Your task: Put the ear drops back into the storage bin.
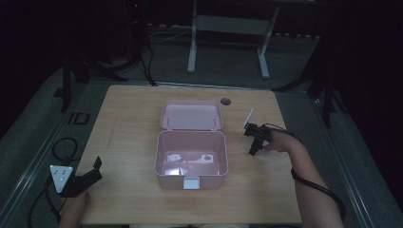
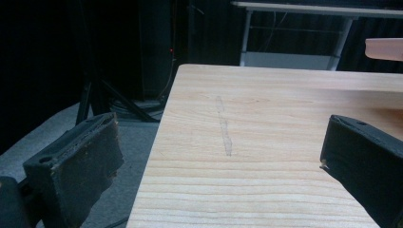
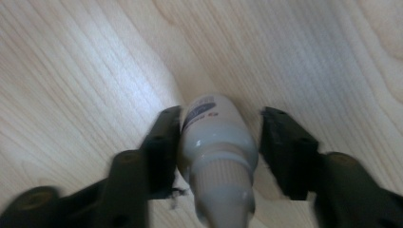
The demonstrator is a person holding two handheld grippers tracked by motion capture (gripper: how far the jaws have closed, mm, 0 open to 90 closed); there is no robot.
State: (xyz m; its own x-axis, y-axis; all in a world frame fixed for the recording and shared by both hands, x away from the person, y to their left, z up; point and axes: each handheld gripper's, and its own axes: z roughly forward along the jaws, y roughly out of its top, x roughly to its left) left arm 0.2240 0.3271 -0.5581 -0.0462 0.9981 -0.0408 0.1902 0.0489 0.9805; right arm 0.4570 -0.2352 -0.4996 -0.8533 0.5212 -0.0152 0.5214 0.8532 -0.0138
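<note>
- Dark room around a pale wooden bench (image 1: 128,142), with a metal frame standing on the floor beyond its far edge.
- Nearest, the left gripper (image 1: 90,173) is resting at the bench's near left corner; in the left gripper view its fingers (image 2: 76,166) are standing spread wide, with bare wood between them.
- Further in, a pink box (image 1: 191,159) is sitting open at mid-bench, lid back, something pale lying inside that I cannot make out.
- Right of the box, the right gripper (image 1: 253,151) is pointing down at the bench, well apart from the left one.
- In the right gripper view, a small white bottle (image 3: 216,152) is lying on the wood between the fingers (image 3: 164,142), its long axis running along them, capped nozzle towards the camera. One finger is touching its side; the other is standing just clear, so no pinch yet.
- Judging by this, the right hand is far nearer and needs only to squeeze.
- From the high view the bottle is too small to tell; the gripper's own camera is giving its lie.
</note>
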